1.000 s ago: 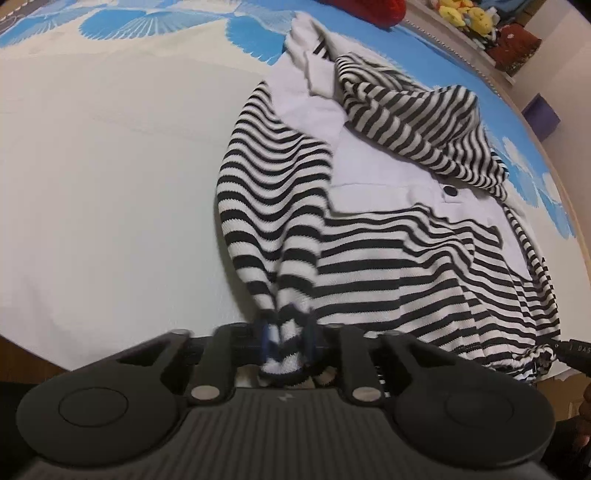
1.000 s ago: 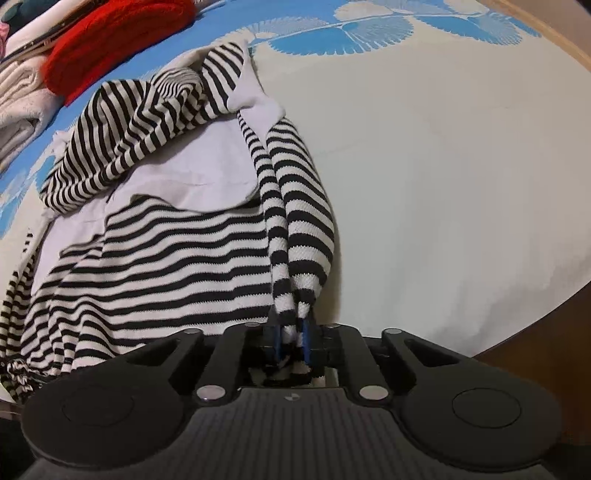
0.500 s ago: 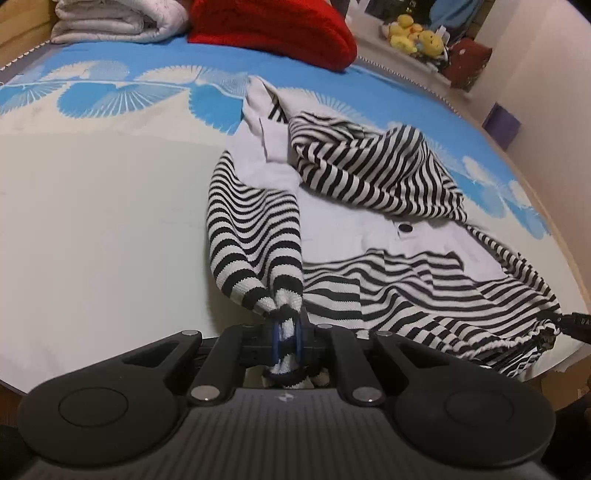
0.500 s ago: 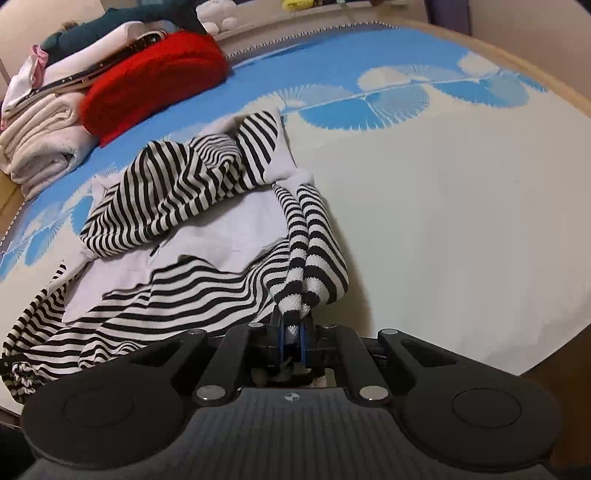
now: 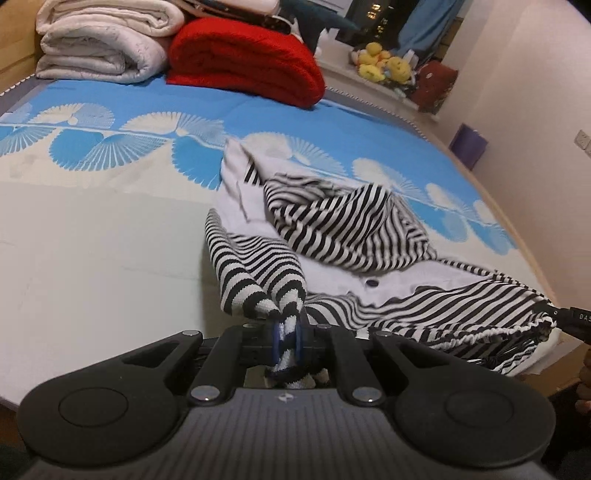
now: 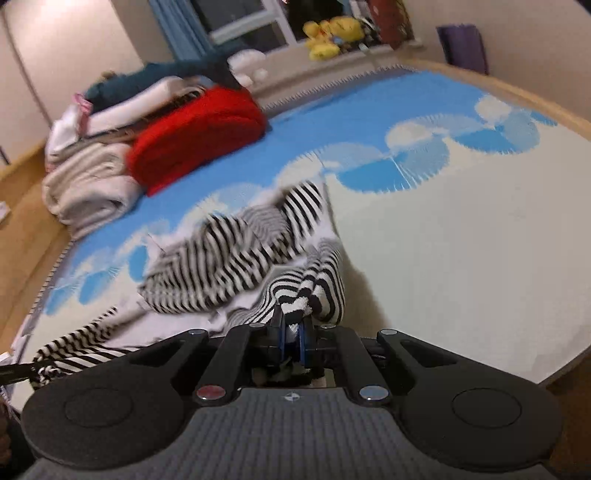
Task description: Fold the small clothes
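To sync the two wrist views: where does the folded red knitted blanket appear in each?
Left wrist view: the folded red knitted blanket lies top centre, right of the rolled white quilt.
Right wrist view: the red blanket lies upper left, blurred, right of the quilt.
Shared landmark: yellow plush toys on the far ledge.

Black hand-held gripper (image 5: 287, 341), ribbed grey housing, blue pads (image 5: 276, 338), silver screws (image 5: 203, 393)

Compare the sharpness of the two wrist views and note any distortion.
Left wrist view: mostly sharp, striped garment crisp, fisheye bending the bed edge. Right wrist view: motion blur smears the striped garment and red blanket, same fisheye curve.
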{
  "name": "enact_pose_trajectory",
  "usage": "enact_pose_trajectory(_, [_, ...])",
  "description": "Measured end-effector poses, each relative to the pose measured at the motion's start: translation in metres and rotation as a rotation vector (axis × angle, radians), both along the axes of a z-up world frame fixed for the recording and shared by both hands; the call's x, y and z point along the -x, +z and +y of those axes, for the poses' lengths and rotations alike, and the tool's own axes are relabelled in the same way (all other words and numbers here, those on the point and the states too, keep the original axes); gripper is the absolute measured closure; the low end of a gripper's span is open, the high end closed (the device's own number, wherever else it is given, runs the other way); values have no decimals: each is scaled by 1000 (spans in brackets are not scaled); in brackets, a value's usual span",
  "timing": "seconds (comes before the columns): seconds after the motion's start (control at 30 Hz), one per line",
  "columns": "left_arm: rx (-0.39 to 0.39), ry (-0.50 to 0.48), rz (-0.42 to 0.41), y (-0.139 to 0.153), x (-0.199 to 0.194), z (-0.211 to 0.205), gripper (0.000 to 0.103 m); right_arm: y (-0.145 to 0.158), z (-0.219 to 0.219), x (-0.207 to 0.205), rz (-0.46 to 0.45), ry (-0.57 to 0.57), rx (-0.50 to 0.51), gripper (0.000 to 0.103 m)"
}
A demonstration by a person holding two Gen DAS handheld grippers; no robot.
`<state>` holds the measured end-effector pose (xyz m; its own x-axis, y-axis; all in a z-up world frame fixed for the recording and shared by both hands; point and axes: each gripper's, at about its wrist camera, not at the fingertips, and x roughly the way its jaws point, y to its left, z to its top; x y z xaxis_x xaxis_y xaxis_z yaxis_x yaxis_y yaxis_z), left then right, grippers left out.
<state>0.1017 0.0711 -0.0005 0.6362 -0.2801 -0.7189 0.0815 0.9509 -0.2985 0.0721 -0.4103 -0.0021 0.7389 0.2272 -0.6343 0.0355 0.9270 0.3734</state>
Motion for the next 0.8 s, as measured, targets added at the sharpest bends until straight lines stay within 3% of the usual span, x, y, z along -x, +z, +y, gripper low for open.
enact_pose_trajectory(0.27, [86,-83,45,66,50,18,95,54,-13,67,-77,-6,-89,97])
enact_pose_trajectory(0.4, [111,-98,84,74,41,19,95,54,-18,65,-29,-44,-129,97])
enact_pose_trajectory(0.57, [126,-79,155,43,-43,18,95,37,-17,-12,59,-46,-108,97])
enact_pose_trajectory(0.7, [132,-32,222,-1,-147,22,93,9,-18,-124,138,-40,-123,96])
enact_pose_trajectory(0.8, [159,68,307,-30,-208,37,77,-17,-17,-192,184,-37,-114,84])
